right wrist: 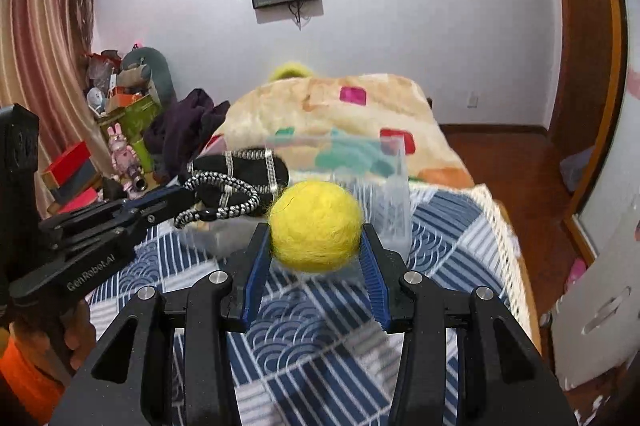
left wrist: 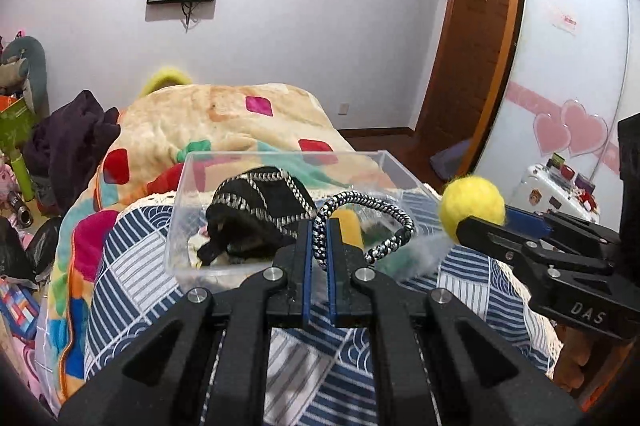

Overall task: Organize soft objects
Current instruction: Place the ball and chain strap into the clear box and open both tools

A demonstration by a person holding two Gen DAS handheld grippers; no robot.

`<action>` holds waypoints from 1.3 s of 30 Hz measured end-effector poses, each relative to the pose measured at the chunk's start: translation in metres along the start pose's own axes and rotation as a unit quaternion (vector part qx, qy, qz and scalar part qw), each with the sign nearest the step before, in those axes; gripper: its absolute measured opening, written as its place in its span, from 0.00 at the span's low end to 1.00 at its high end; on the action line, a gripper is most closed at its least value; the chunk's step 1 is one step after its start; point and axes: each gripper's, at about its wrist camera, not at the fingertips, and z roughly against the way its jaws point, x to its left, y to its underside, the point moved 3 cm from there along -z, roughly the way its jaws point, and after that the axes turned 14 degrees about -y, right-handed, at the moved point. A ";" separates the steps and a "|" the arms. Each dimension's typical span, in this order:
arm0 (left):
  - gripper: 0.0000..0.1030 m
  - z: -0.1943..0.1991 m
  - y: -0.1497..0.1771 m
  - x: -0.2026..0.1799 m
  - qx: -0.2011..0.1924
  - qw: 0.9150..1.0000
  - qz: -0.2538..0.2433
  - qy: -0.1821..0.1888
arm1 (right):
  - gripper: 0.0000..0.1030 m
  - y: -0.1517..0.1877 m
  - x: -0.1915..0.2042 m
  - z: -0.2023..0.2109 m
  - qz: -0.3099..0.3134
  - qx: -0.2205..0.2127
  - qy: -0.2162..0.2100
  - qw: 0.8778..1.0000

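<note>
2 grippers, both loaded. Left gripper (left wrist: pixel 319 226) pinched tight on cord loop (left wrist: pixel 362 222), above the bin (left wrist: pixel 178 209). Right gripper (right wrist: pixel 316 230) clamps yellow ball (right wrist: pixel 316 226) just beside the bin. Risk: the loop's free end may snag the bin's rim.

1. A bed (left wrist: pixel 132 250) is carrying everything, under a blue and white patterned cover (right wrist: pixel 312 330).
2. A clear plastic box (left wrist: pixel 180 226) is sitting on that cover.
3. A colourful blanket (left wrist: pixel 224 117) is lying bunched behind the box.
4. A dark purple garment (left wrist: pixel 72 137) is lying heaped beside the blanket.
</note>
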 end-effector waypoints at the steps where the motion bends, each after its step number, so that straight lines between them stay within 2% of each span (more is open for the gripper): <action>1: 0.05 -0.002 -0.001 0.000 0.000 1.000 0.002 0.000 | 0.39 -0.004 0.001 -0.001 0.003 -0.003 -0.001 1.000; 6: 0.05 -0.028 -0.006 0.003 0.019 1.000 0.017 0.003 | 0.39 -0.020 -0.003 -0.012 0.001 -0.014 0.009 1.000; 10: 0.05 -0.047 -0.003 0.008 0.035 0.999 0.027 -0.013 | 0.39 -0.021 -0.008 -0.024 -0.016 -0.011 0.006 1.000; 19: 0.05 -0.064 0.007 0.012 0.053 0.998 0.023 -0.034 | 0.39 -0.013 -0.014 -0.059 -0.042 0.025 -0.001 0.999; 23: 0.07 -0.062 0.007 0.011 0.050 0.998 0.020 -0.027 | 0.40 -0.008 -0.011 -0.069 -0.034 0.045 -0.001 0.998; 30: 0.19 -0.051 0.006 0.012 0.045 0.999 0.010 -0.022 | 0.47 -0.004 -0.010 -0.065 -0.019 0.058 0.008 0.998; 36: 0.20 -0.017 -0.001 0.012 0.012 1.000 0.004 -0.011 | 0.50 -0.009 -0.008 -0.048 -0.012 0.038 -0.003 0.999; 39: 0.24 0.006 -0.006 0.012 -0.013 1.000 -0.002 -0.011 | 0.50 -0.011 -0.003 -0.031 -0.002 0.020 -0.001 1.000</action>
